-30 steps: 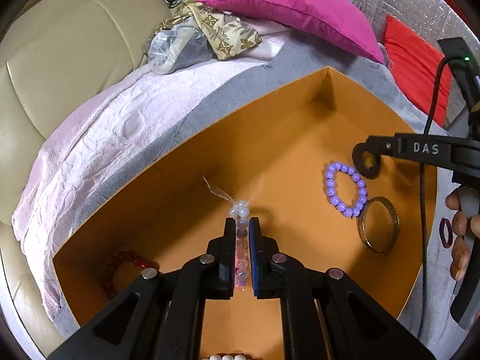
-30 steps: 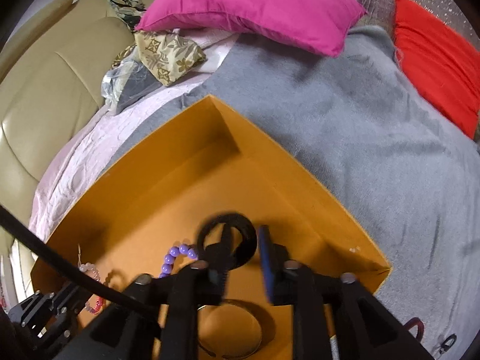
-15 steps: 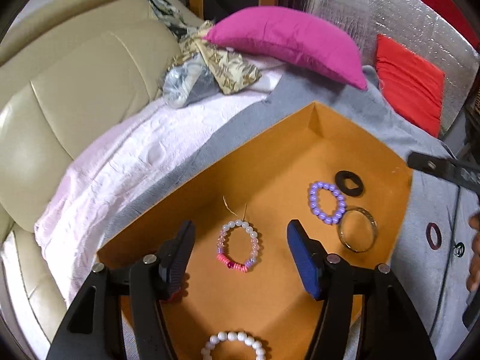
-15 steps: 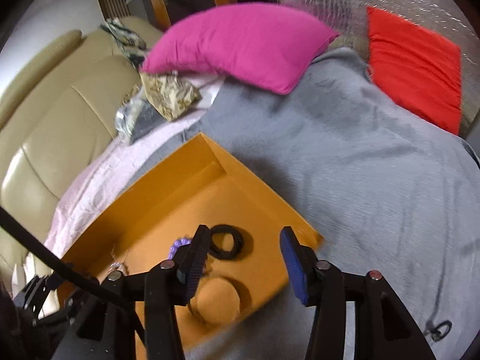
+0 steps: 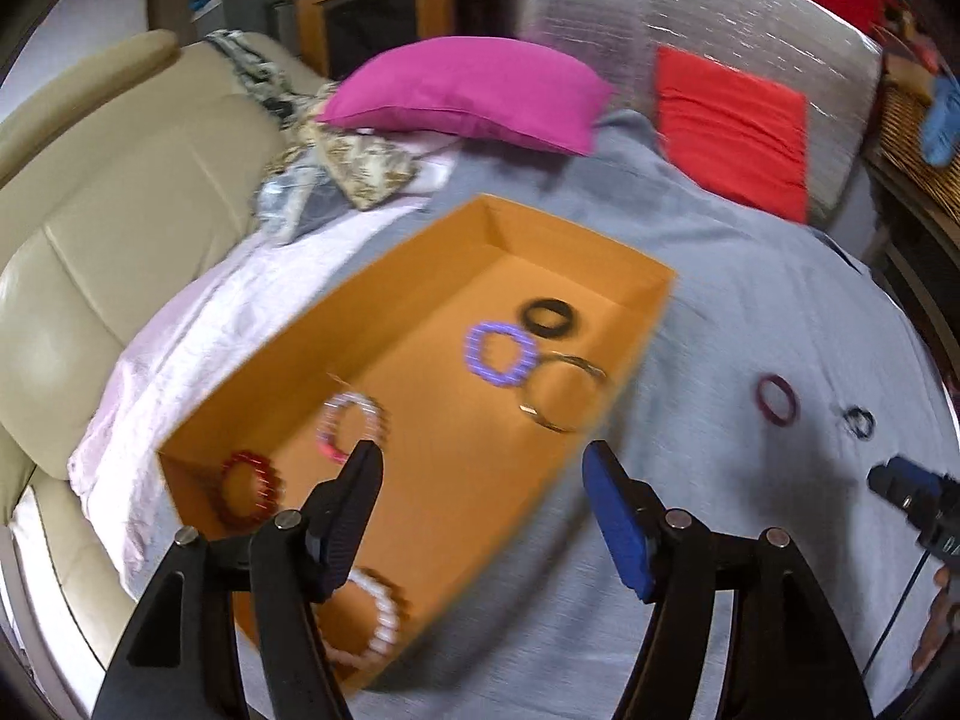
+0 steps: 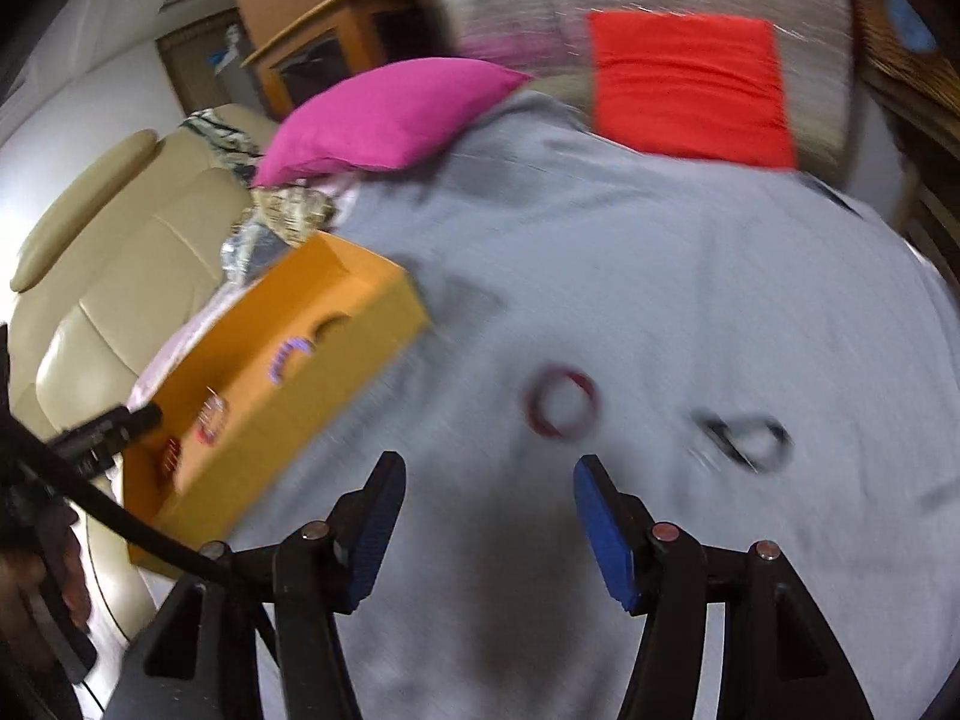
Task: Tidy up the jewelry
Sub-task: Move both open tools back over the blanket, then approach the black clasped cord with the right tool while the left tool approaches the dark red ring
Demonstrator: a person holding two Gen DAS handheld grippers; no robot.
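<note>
My left gripper [image 5: 483,468] has its jaws released and widening, nothing between them; they hang over the near edge of the orange box [image 5: 651,324], where its wall meets the grey blanket [image 5: 750,312]. My right gripper [image 6: 486,480] is the same: jaws spread and opening a little more, empty, poised above bare blanket.

Just ahead of the right jaws and slightly to their right lies the dark red ring bangle [image 6: 561,401], flat on the blanket, and beyond it further right a small black loop [image 6: 747,437], too blurred for me to name better. Both sit outside the box, well apart from it, so I judge these are what remains to be put away.

Inside the box, seen from the left wrist, I count a black ring [image 5: 547,317], a purple bead bracelet [image 5: 499,354] touching or nearly touching a thin metal bangle [image 5: 561,393], a pale bead bracelet with a pink section [image 5: 348,423], a red bead bracelet [image 5: 249,489] and a white pearl bracelet [image 5: 375,618] partly behind my left finger.

For the pick, I would take the red bangle with the right gripper. It lies flat on soft cloth, so I would come down steeply, straddle one side of the rim with one jaw inside the ring and one outside, and close gently. Pressing too deep risks pinching blanket along with it.
</note>
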